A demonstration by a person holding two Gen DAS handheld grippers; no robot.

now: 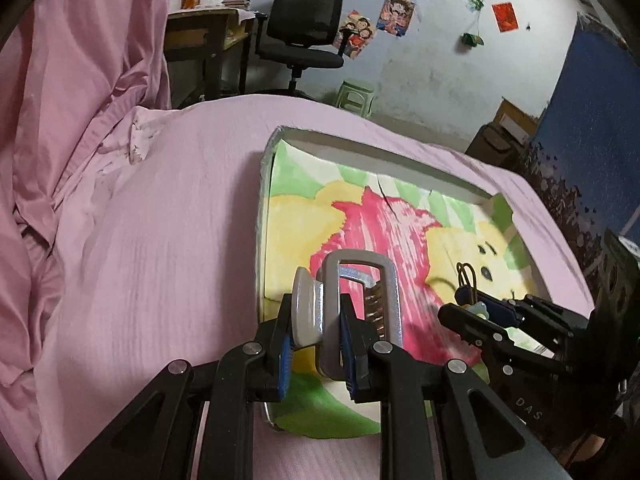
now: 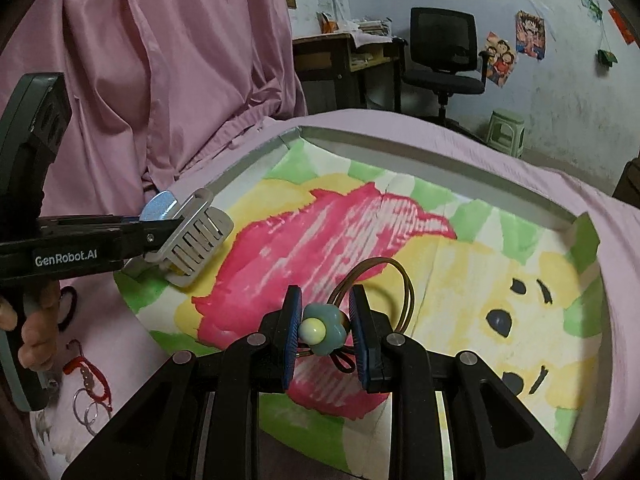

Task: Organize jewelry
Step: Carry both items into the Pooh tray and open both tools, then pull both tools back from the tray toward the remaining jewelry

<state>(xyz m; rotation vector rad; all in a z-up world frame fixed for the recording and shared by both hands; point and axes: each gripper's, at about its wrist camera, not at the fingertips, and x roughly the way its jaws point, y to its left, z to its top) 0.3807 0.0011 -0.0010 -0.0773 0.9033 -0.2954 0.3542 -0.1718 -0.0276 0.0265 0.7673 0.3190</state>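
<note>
Writing: "GenRobot.AI" on side of left tool (image 2: pixel 160 236); "DAS" on right tool (image 1: pixel 472 304) body.
Left tool: clamped on one silver hair claw clip (image 1: pixel 352 304), over near left part of tray.
Right tool: closed on one green flower hair tie (image 2: pixel 322 330), brown loops above tray.
Tray (image 2: pixel 520 208): one, painted pink, yellow, green, on pink bed (image 1: pixel 160 240).
Near left on bed: one red bracelet (image 2: pixel 90 376), two rings (image 2: pixel 86 410).
Far: one black chair (image 1: pixel 304 40), one green stool (image 1: pixel 356 96).

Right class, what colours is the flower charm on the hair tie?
Pale green-blue petals with a cream centre on the flower charm; right wrist view shows it best.
</note>
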